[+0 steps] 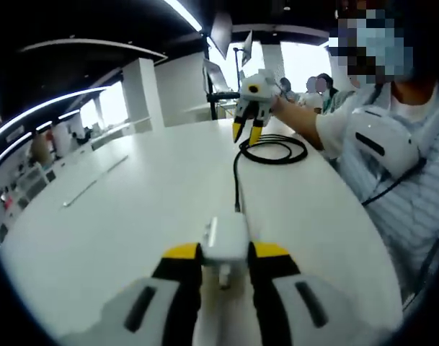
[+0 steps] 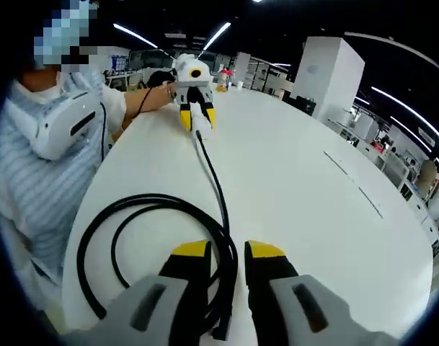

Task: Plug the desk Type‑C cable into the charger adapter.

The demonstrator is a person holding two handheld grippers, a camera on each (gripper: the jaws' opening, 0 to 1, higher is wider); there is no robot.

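Charger held in left gripper, cable already running into it across white table.

Left gripper (image 1: 224, 254) clamped on white charger (image 1: 226, 241), jaws tight on both its sides, low over table (image 1: 132, 209). Black cable (image 1: 237, 176) meeting charger's far end, then trailing away to a loose coil at far side near right gripper (image 1: 246, 132). In right gripper view, right gripper (image 2: 225, 251) with jaws parted, straddling cable coil (image 2: 114, 241) without pinching it; left gripper (image 2: 197, 117) seen far across table with cable at its tip. Person in striped shirt (image 2: 39, 187) seated beside table.
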